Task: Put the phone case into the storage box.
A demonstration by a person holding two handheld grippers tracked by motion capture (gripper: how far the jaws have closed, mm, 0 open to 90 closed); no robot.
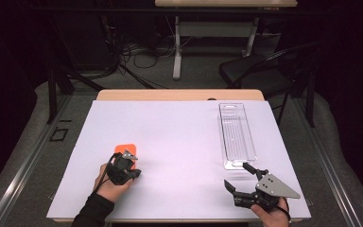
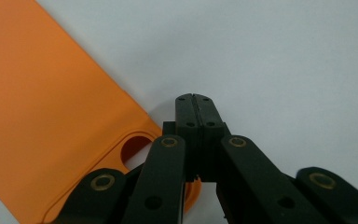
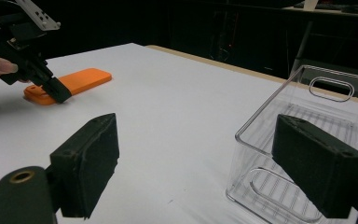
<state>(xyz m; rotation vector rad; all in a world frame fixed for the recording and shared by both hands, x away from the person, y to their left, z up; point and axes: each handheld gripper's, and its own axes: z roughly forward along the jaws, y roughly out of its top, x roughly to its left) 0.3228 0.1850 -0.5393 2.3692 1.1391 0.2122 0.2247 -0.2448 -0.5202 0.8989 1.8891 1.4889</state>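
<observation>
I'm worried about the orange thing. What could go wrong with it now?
The left gripper is shut, its tips beside the flat orange case, not around it. A nudge might just slide the case along the smooth white table rather than lift it.

The case lies very flat, so shut jaws could struggle to get under its edge.

The right gripper is open right at the near end of the clear plastic bin. A careless move could bump that light bin.

The phone case (image 1: 125, 149) lay on the surface (image 1: 170, 142) at the left, the clear bin (image 1: 236, 135) well apart at the right.
</observation>
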